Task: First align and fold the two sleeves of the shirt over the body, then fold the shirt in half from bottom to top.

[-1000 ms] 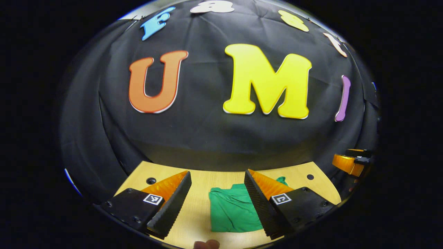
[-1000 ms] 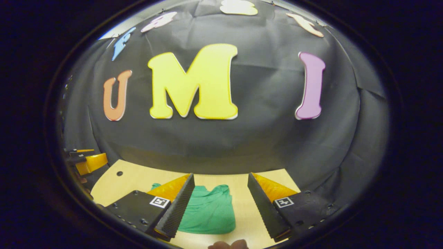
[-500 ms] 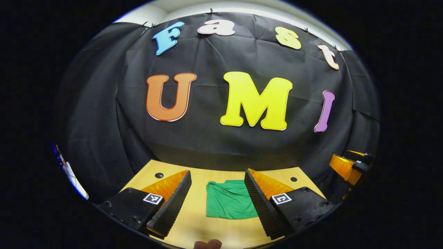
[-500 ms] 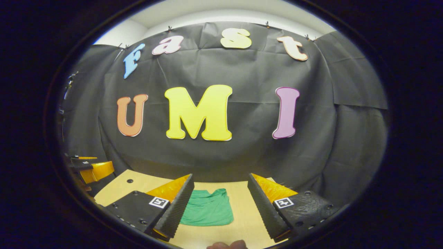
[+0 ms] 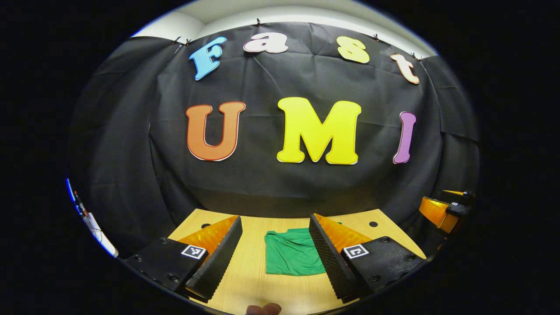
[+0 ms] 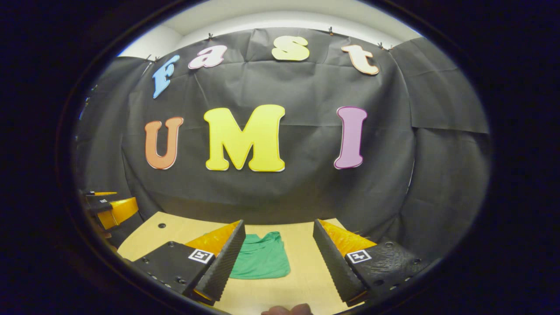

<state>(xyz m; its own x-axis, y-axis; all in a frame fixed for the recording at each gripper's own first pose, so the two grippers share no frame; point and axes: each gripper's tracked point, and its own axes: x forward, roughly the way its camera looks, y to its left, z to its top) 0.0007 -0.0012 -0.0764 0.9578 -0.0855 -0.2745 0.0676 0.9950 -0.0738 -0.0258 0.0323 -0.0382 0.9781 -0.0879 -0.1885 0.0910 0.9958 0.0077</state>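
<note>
Both tongs hang clear above the table [image 5: 245,280], and the green shirt [image 5: 294,258] lies flat on it as a compact rectangle, looking fully folded. The left tongs [image 5: 273,256] stand wide apart with nothing between them; the shirt sits beyond and below, nearer their right finger. The right tongs [image 6: 276,260] are spread just as wide (nothing gripped there either), the shirt [image 6: 261,262] lying past their left finger. Held open and off the cloth, they seem parked so the neat fold stays undisturbed.

Bare table [image 5: 245,280] around folded shirt [image 5: 293,258]; cloth wall [image 5: 262,188] close behind.
</note>
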